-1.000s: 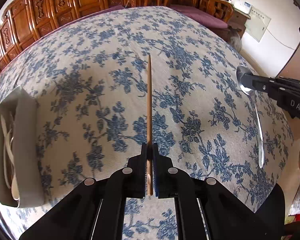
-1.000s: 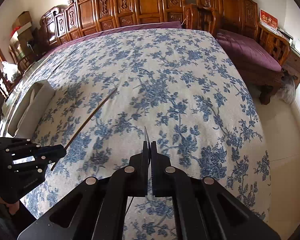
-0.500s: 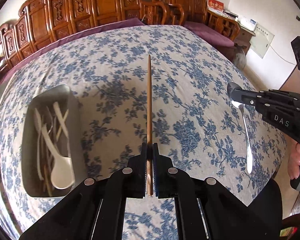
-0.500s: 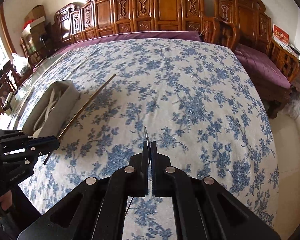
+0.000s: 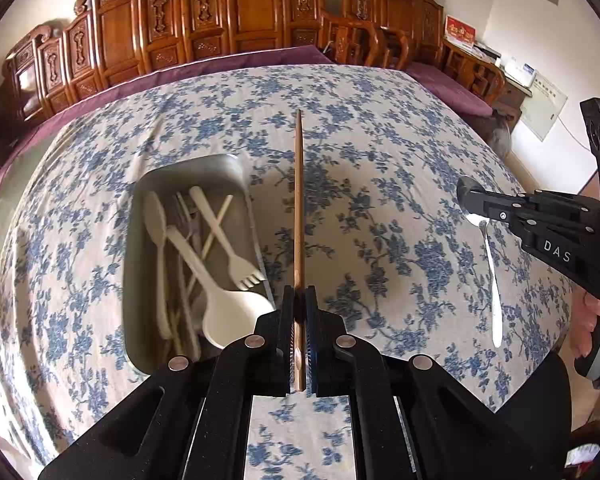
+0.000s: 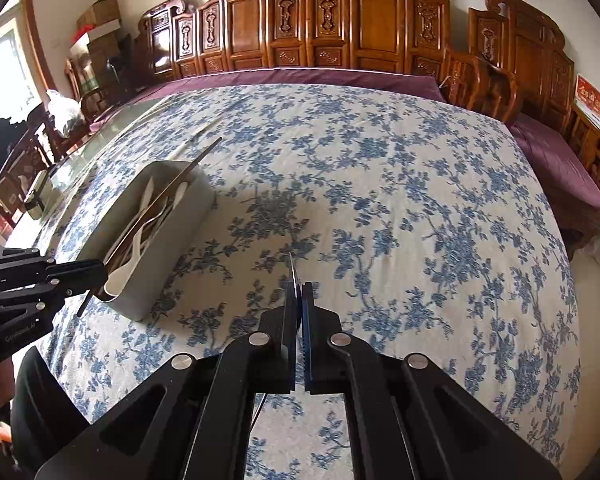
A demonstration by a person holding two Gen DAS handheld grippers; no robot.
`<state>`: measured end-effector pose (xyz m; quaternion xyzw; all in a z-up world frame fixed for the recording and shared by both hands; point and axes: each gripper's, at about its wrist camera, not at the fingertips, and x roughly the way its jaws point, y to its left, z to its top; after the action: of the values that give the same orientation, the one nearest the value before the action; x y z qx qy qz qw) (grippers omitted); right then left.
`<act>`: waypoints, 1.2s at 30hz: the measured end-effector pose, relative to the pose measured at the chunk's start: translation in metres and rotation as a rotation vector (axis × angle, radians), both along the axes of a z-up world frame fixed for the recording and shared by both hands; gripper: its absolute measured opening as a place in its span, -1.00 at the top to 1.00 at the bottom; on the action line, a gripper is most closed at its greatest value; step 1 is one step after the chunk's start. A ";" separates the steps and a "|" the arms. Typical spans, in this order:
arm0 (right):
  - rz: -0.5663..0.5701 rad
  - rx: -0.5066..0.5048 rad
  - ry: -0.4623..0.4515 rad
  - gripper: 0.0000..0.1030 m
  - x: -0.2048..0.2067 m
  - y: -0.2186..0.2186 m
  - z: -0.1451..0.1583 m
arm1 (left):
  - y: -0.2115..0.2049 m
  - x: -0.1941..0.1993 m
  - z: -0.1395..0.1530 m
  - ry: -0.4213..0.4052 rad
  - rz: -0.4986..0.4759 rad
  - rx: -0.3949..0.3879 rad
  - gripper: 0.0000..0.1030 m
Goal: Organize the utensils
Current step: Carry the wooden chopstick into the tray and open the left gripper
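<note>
In the left wrist view, my left hand-held gripper [image 5: 299, 332] is clamped on the chopstick [image 5: 299, 208] near its thick end. The stick is stiff and light, and it points straight away from me, just right of the tray [image 5: 236, 168] on the bench [image 5: 400, 128]. The right hand-held gripper [image 5: 466, 196] pinches the spoon [image 5: 492, 276] at its bowl, handle hanging toward me; the metal looks slippery.

In the right wrist view, the spoon shows only as a thin edge [image 6: 295, 276] between the closed fingers, so I probably see the bowl sideways. The chopstick [image 6: 168, 192] runs along and above the tray [image 6: 168, 264].
</note>
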<state>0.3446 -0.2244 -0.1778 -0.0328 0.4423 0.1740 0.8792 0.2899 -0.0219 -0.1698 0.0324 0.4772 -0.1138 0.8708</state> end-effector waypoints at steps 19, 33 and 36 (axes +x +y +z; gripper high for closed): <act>0.091 -0.008 0.001 0.94 0.009 0.069 0.002 | 0.081 0.014 -0.020 0.066 0.092 0.011 0.91; 0.119 -0.014 0.014 0.94 0.019 0.088 -0.005 | 0.093 0.028 -0.036 0.112 0.091 0.009 0.91; 0.122 -0.015 0.016 0.94 0.020 0.091 -0.005 | 0.095 0.031 -0.038 0.111 0.096 0.004 0.91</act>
<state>0.3649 -0.1338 -0.1832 -0.0648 0.4479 0.2244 0.8631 0.3214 0.0730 -0.2074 0.0047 0.5259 -0.0725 0.8475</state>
